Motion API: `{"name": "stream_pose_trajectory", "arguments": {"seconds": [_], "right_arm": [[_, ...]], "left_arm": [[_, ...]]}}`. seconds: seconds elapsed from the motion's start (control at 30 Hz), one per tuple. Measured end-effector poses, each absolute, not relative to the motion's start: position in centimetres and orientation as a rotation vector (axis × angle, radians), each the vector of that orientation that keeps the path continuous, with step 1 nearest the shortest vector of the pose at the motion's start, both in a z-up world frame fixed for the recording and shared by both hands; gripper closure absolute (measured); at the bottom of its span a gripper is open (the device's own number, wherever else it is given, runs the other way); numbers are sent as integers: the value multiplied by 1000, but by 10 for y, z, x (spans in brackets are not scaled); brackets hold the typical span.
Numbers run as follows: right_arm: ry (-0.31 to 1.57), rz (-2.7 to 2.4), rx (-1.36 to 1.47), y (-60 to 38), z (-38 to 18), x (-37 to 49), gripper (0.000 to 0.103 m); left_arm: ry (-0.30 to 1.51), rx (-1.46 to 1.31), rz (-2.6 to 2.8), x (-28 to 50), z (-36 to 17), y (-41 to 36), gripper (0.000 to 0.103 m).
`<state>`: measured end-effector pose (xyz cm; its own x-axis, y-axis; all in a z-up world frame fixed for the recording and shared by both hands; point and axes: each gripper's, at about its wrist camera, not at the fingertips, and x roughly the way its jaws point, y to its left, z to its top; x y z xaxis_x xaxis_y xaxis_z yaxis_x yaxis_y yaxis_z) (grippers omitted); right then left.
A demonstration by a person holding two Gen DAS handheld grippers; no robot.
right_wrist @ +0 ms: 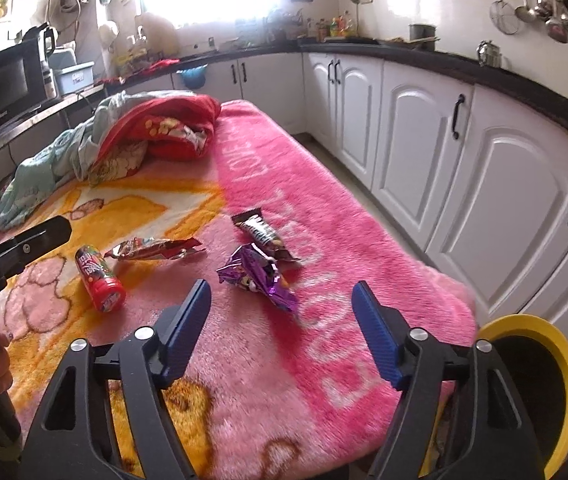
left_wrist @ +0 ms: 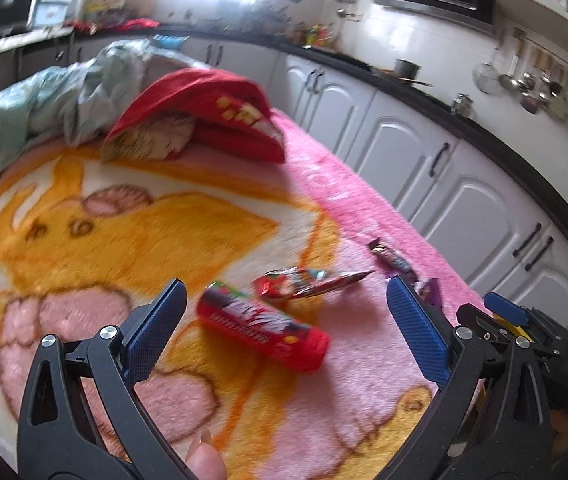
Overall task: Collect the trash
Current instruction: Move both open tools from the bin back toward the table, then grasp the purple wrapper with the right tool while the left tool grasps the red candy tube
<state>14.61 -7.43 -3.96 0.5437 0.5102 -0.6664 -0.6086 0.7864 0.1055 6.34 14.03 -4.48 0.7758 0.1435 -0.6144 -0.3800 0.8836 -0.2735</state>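
Observation:
Trash lies on a pink and orange blanket (right_wrist: 324, 240). A red candy tube (left_wrist: 261, 326) lies between the open fingers of my left gripper (left_wrist: 288, 320); it also shows in the right wrist view (right_wrist: 99, 278). A red wrapper (left_wrist: 304, 282) (right_wrist: 153, 249) lies just beyond the tube. A crumpled purple wrapper (right_wrist: 257, 276) lies just ahead of my open, empty right gripper (right_wrist: 279, 328). A dark brown bar wrapper (right_wrist: 261, 234) (left_wrist: 392, 258) lies behind it. The purple wrapper (left_wrist: 430, 292) is partly hidden by my left gripper's right finger.
A red cushion (right_wrist: 175, 124) and pale green cloth (right_wrist: 43, 176) are piled at the blanket's far end. A yellow-rimmed bin (right_wrist: 532, 392) stands at the near right corner. White cabinets (right_wrist: 484, 184) line the right side, with a narrow floor strip between.

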Motion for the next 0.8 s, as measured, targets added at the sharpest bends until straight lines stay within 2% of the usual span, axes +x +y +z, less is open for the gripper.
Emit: {"name": "stream_pose_trajectory", "arguments": {"seconds": [0.17,0.3,0.5,0.8], "right_arm": [[781,677,-152,-62,-53,157,44],[801,677,-141,-56,-60,163,46],[817,687,-162,-45,-70,169,53],[829,688,-185,-35,-78,176,75]], "left_arm": [[662,-516,320,61,-62,156,11],[689,-587,338,62,-72,163,12],[723,-725,350,67,-86,173,21],[755,-688,409,80,-91,167,25]]}}
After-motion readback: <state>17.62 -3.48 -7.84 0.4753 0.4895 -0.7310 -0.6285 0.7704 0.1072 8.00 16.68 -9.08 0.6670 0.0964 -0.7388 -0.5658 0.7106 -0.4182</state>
